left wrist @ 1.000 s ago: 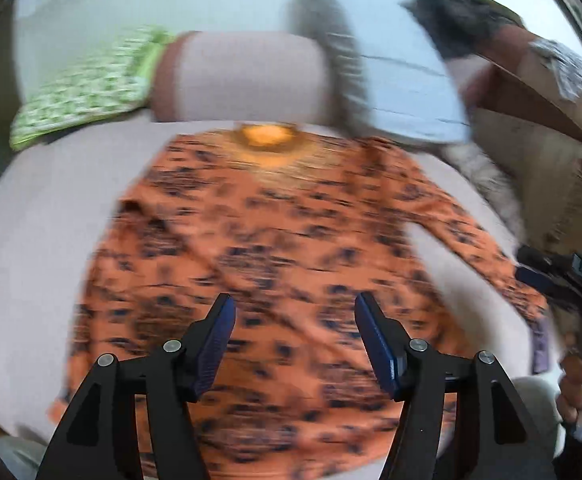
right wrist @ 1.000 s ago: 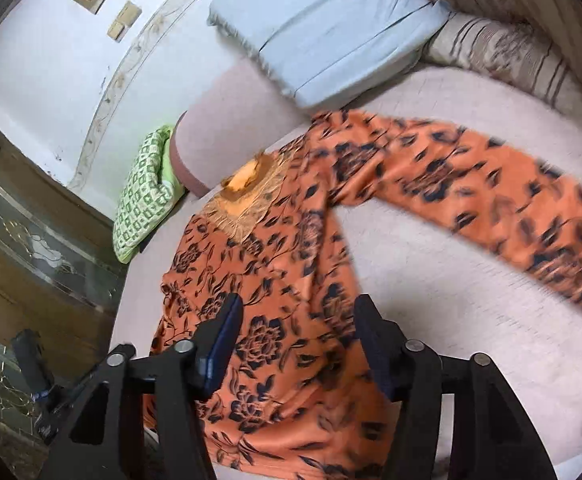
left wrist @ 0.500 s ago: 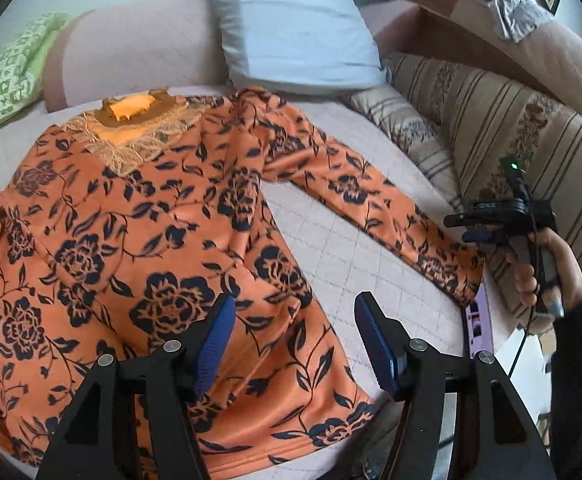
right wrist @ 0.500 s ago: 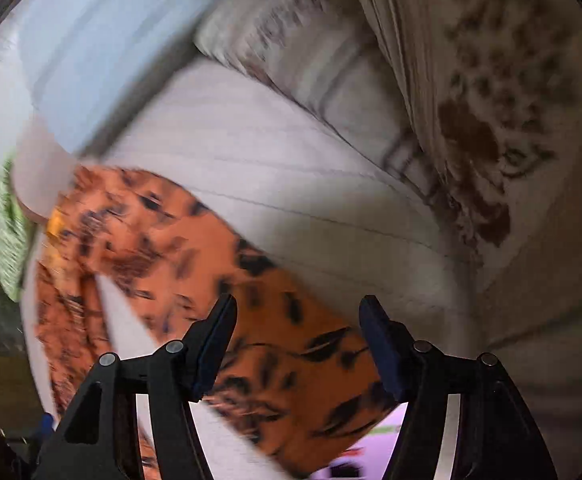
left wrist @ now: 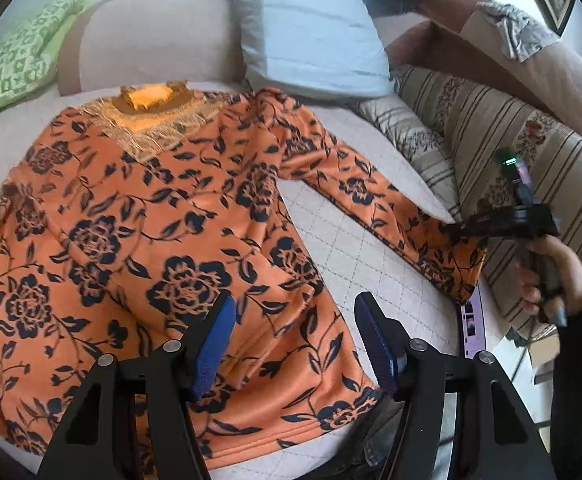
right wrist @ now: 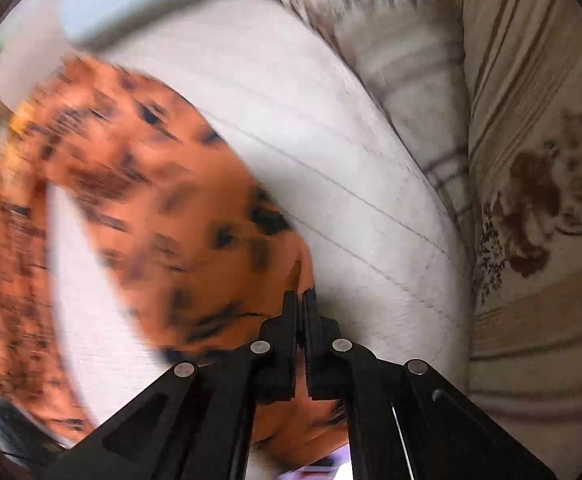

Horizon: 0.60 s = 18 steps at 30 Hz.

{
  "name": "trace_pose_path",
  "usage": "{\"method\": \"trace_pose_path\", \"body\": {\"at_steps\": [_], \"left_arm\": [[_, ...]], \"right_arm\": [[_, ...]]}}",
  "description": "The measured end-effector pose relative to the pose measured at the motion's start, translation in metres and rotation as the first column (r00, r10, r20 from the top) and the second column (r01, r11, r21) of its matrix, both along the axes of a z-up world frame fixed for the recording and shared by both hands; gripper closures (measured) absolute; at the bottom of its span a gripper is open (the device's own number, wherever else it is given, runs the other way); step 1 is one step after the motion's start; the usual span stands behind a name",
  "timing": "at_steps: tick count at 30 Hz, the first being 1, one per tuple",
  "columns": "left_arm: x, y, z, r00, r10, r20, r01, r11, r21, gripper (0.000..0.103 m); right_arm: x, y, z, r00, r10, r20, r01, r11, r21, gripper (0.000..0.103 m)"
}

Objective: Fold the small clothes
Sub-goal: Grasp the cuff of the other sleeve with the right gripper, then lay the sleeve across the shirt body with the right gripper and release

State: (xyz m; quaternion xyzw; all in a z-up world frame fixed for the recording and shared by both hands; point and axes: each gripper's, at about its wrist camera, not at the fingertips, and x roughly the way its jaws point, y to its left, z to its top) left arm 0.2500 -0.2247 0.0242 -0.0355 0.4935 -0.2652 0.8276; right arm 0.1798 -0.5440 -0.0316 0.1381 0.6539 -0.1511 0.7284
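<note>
Orange flowered top [left wrist: 163, 220]: spread flat, front up, on a pale quilted sofa seat [left wrist: 355, 248]; collar toward the backrest, one sleeve [left wrist: 375, 196] stretched out toward a striped cushion [left wrist: 503, 152].
Left hand-held gripper [left wrist: 293, 334]: fingers spread, nothing between them, hovering over the hem of the top.
Right hand-held gripper [right wrist: 299, 300]: fingers pressed together, pinching the cuff end of the sleeve; held by a hand [left wrist: 547, 276] in a dark sleeve.
Also present: light blue pillow [left wrist: 311, 28] against the backrest; green patterned cushion [left wrist: 11, 68] at far left.
</note>
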Motion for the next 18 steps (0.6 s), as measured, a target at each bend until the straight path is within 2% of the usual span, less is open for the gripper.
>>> {"method": "trace_pose_path", "body": {"at_steps": [3,6,9,13,16,18], "left_arm": [[0.003,0.020,0.003,1.000,0.020,-0.010,-0.020,0.999,-0.035,0.041],[0.011,0.044,0.005,0.999,0.045,-0.023,-0.047,0.997,-0.065,0.041],[0.022,0.076,0.008,0.996,0.088,-0.029,-0.091,0.992,-0.082,0.041],[0.040,0.132,0.004,0.984,0.168,-0.055,-0.173,0.979,-0.108,0.041],[0.054,0.176,-0.007,0.969,0.232,-0.084,-0.240,0.966,-0.098,0.041],[0.061,0.203,-0.015,0.956,0.278,-0.089,-0.286,0.954,-0.089,0.041]], "right_arm": [[-0.010,0.058,0.061,0.981,0.056,0.185,-0.063,0.998,0.029,0.101],[-0.009,0.126,0.111,0.931,0.164,0.327,-0.184,0.982,0.032,0.101],[0.002,0.191,0.130,0.884,0.249,0.395,-0.290,0.956,0.046,0.101],[0.029,0.269,0.095,0.862,0.306,0.404,-0.392,0.908,0.147,0.100],[0.045,0.317,0.047,0.861,0.295,0.414,-0.428,0.861,0.275,0.100],[0.051,0.340,0.006,0.870,0.244,0.428,-0.421,0.819,0.390,0.098]]}}
